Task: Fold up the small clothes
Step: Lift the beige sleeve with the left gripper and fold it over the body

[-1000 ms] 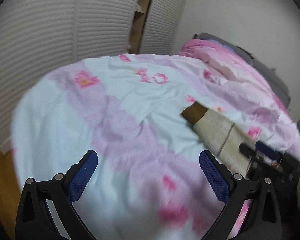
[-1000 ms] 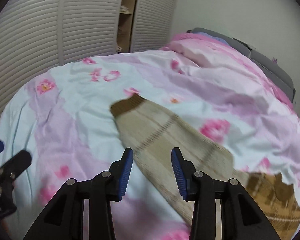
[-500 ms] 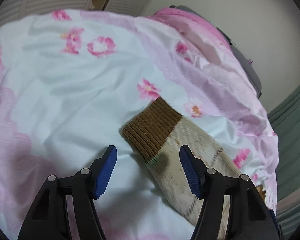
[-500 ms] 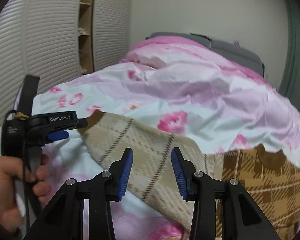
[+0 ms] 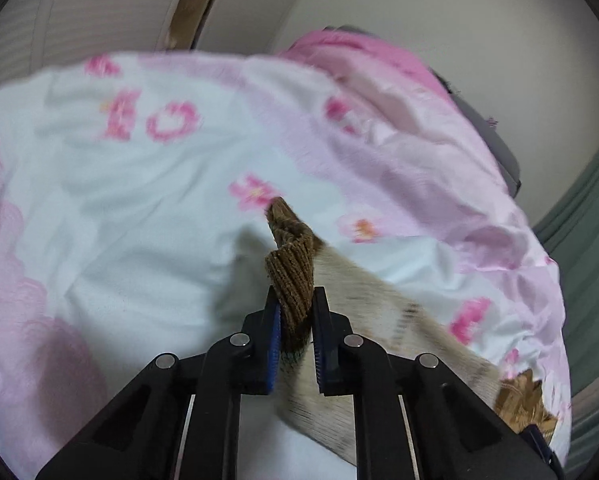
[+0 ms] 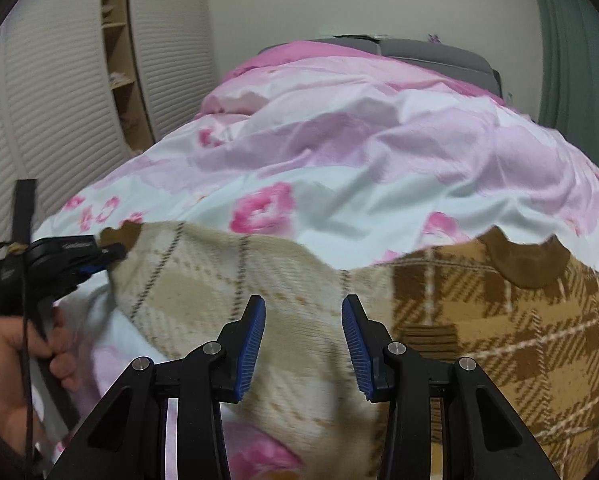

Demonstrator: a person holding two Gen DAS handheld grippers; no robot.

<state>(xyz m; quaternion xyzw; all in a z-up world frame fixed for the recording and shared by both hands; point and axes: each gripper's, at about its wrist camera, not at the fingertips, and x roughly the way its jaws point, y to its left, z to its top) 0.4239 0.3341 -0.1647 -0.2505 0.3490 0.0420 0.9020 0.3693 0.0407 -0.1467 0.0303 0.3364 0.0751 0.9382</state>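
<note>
Now the left gripper [image 5: 295,312], wide open a second ago, has just closed on the sleeve's brown cuff [image 5: 290,276]. The right gripper [image 6: 303,334] hangs half-open over the sleeve [image 6: 219,276], holding nothing, so the sleeve fold can likely begin.

- floral duvet [image 6: 379,168], pink, lilac and white, rumpled, covers the bed
- louvred white doors [image 6: 51,128] on the left
- open wooden shelving [image 6: 117,60] between the door panels, small items on the shelves, too blurred to tell
- plain cream wall [image 6: 359,0] behind
- grey headboard [image 6: 431,54] at far end of bed
- green curtain [image 6: 571,48] on the right
</note>
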